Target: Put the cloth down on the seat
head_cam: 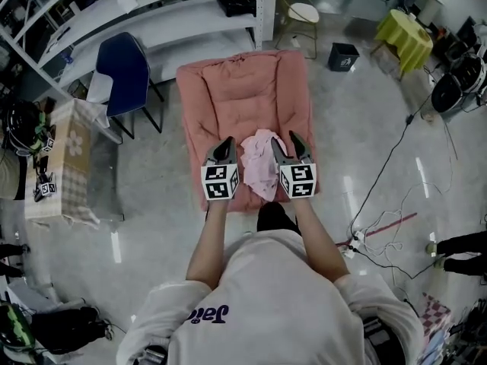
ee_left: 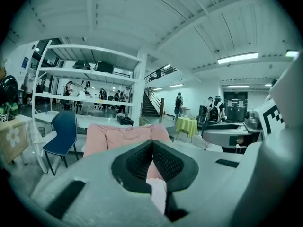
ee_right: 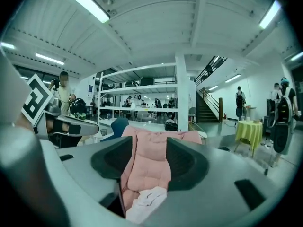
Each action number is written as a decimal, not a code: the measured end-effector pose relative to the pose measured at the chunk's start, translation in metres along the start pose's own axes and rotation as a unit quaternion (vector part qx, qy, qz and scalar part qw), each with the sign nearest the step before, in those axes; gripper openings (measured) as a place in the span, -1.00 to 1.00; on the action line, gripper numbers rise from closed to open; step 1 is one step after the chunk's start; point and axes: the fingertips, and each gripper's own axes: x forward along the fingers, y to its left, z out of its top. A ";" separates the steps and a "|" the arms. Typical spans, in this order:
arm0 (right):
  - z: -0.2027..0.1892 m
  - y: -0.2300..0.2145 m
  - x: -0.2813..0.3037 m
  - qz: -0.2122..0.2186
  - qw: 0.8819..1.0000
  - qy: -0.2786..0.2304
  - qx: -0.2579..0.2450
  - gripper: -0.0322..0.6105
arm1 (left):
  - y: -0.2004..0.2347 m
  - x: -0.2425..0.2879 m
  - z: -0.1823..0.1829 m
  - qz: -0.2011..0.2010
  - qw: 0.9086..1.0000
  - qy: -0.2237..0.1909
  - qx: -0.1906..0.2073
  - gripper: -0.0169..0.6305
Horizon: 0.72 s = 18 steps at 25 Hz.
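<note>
A crumpled pale cloth (head_cam: pixel 259 166) lies on the pink padded seat (head_cam: pixel 243 90).

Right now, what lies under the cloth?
The cloth lies bunched on the pink seat cushion, whose quilted surface shows around it. The patch directly beneath is covered, so nothing more can be told there.

Place: a large open lab or workshop hall
Overhead: strip lights (ee_right: pixel 85 4) on a high white ceiling (ee_right: pixel 156 32)
Fittings: tall white shelving (head_cam: pixel 190 14), a staircase (ee_right: pixel 208 110) to an upper level
Underfoot: glossy grey floor (head_cam: pixel 365 143) with loose cables (head_cam: pixel 380 226) trailing
Around: people (ee_right: pixel 240 98) standing further off
</note>
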 end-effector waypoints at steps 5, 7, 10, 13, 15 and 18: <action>0.052 0.012 -0.008 -0.001 0.999 -0.044 -0.022 -0.33 | -0.001 -0.014 0.030 0.013 0.999 -0.044 0.010 -0.91; 0.068 0.019 -0.010 -0.004 0.998 -0.055 -0.038 -0.44 | 0.002 -0.019 0.036 0.022 0.998 -0.053 0.009 -0.91; 0.086 0.028 -0.016 -0.005 0.996 -0.073 -0.045 -0.57 | 0.004 -0.027 0.044 0.030 0.997 -0.059 0.030 -0.91; 0.097 0.038 -0.020 -0.001 0.996 -0.086 -0.039 -0.68 | 0.007 -0.037 0.055 0.038 0.996 -0.073 0.046 -0.91; 0.099 0.044 -0.022 0.007 0.996 -0.086 -0.031 -0.73 | 0.008 -0.044 0.062 0.042 0.995 -0.083 0.043 -0.91; 0.098 0.051 -0.024 0.017 0.997 -0.078 -0.019 -0.80 | 0.010 -0.054 0.072 0.047 0.994 -0.096 0.035 -0.91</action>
